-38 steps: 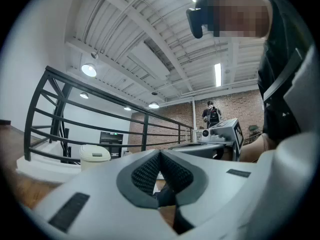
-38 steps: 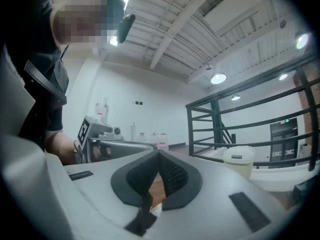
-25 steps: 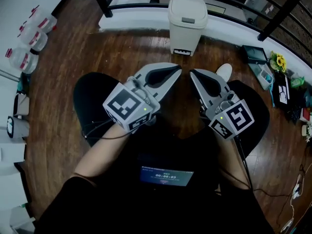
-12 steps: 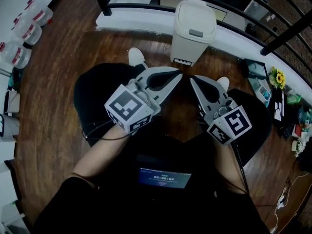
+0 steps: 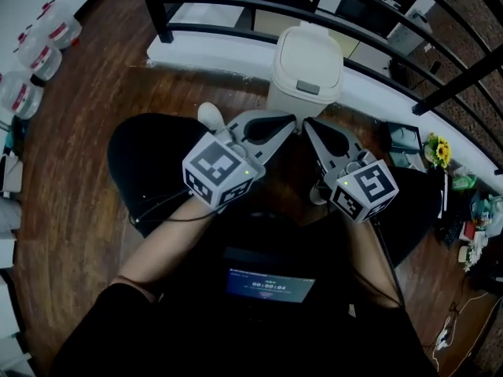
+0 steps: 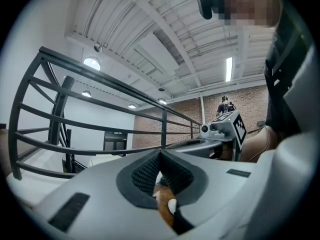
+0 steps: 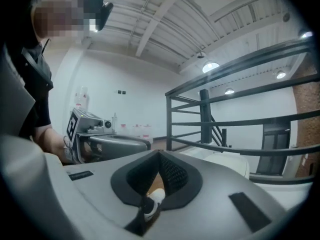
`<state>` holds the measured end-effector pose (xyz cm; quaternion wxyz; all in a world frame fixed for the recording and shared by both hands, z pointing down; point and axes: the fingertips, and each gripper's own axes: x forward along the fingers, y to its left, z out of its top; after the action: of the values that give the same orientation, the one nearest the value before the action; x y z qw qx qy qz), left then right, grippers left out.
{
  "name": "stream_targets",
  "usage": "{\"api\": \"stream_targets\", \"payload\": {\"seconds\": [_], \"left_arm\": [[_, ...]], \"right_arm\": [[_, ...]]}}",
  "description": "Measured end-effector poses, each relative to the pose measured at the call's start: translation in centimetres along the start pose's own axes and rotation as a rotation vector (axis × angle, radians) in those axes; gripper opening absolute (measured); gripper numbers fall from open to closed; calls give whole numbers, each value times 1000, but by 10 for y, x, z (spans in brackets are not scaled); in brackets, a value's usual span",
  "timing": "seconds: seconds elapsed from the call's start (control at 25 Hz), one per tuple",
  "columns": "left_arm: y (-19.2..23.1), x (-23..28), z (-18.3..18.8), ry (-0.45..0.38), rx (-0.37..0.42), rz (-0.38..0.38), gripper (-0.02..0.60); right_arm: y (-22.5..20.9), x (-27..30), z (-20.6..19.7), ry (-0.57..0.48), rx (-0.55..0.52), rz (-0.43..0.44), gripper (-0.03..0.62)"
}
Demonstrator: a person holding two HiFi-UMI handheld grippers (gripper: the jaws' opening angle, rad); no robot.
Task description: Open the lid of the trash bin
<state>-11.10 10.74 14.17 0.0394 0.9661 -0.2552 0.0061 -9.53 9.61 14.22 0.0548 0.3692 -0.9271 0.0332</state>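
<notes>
Looking down in the head view, the trash bin [image 5: 303, 93] stands on the wooden floor [image 5: 94, 132] at the far side, just in front of the black railing [image 5: 236, 8], with its pale lid [image 5: 308, 53] down. A grey tab [image 5: 307, 89] sits at the lid's near edge. The left gripper [image 5: 291, 120] and the right gripper [image 5: 307, 124] hang side by side near the person's body. Their tips point at the bin's foot, close to it but not touching it.

In the left gripper view, its 2 jaws are pressed together with nothing between them, and railing bars cross behind.

In the right gripper view, the 2 jaws likewise meet tip to tip, empty, with the railing beyond.

The bin looks like light, stiff, smooth plastic, so a sideways shove could slide or tip it. The lid probably hinges at its far edge. The near edge by the tab seems the place to work: press the tab down, or hook a tip under the rim and lift, perhaps while the other gripper steadies the body.
</notes>
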Motion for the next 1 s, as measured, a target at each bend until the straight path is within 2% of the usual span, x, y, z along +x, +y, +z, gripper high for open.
{"api": "stream_targets", "payload": {"seconds": [0.12,0.36,0.52,0.64,0.76,0.88,1.0], "left_arm": [[30,31,-11,18,-31,17,14],[81,87,-51,69,-190,79,14],[93,120,-73,76,-163,97,15],[107,136,-75,-20,-198,193,17],[111,153,-70,-77,-226,216,14],[115,167,-82,-54,-192,219,14],[118,178,-113,22,-186,224,14]], "right_arm": [[-37,16,-5,9,3,-17,18],[-113,45,-34,-32,80,-27,18],[-148,60,-63,-63,137,17,18],[-171,63,-81,-73,174,23,18],[-190,57,-84,-65,176,37,18],[-204,53,-89,-86,172,70,18],[-211,51,-101,-110,178,72,18]]}}
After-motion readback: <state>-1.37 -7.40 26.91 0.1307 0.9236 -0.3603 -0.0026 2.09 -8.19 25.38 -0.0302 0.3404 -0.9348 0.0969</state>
